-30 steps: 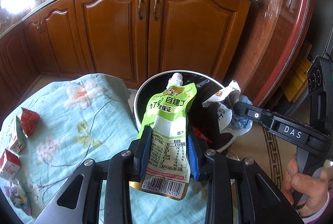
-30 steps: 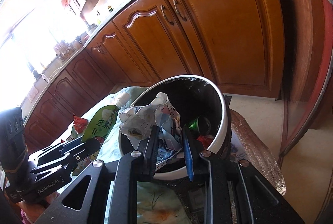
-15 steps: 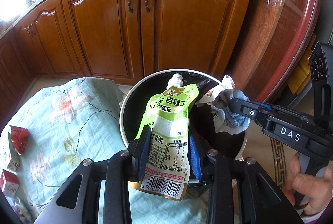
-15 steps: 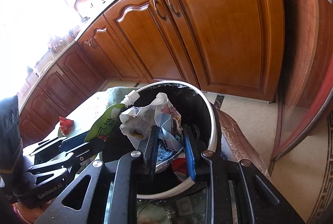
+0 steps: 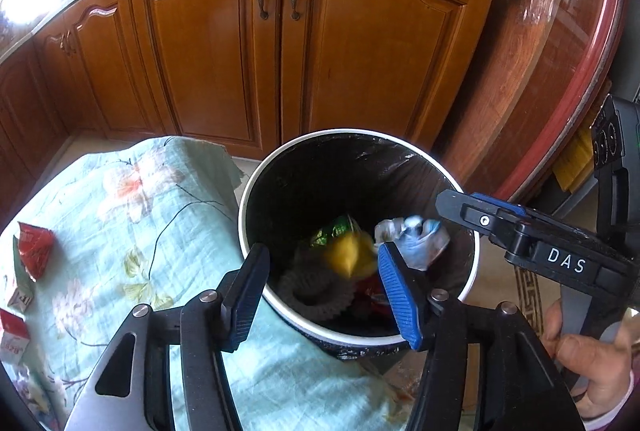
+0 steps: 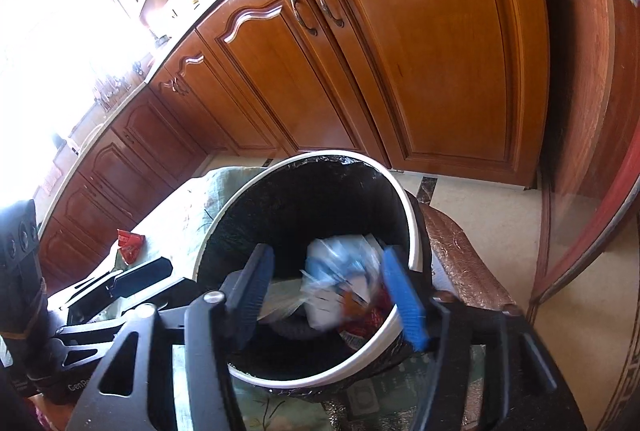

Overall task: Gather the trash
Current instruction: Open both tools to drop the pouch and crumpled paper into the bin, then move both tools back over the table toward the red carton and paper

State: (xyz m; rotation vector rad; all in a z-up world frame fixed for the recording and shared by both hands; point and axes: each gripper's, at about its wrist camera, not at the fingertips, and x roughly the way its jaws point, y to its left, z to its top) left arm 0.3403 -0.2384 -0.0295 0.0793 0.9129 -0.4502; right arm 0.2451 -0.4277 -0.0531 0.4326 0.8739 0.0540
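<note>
1. Left gripper [image 5: 320, 287] has its jaws spread wide with nothing between them, hanging right over the near rim of the trash bin [image 5: 256, 191].
2. Right gripper [image 6: 326, 297] is the same deal: jaws wide apart, empty, poised over the bin mouth.
3. Just past the left jaws there's a blurry yellow-green pouch [image 5: 348, 255] down inside the bin, next to a crumpled blue-white wrapper [image 5: 416, 239], which is also a blur in the right wrist view.
4. The bin is white-rimmed with a black liner, with red packaging and something dark and ribbed at the bottom.
5. It sits right beside a surface covered in a floral cloth [image 5: 120, 215].
6. A red wrapper [image 5: 36, 247] and small red-white cartons [image 5: 12, 331] lie on the cloth's far left.
7. Wooden cabinets [image 5: 280, 39] stand behind.
</note>
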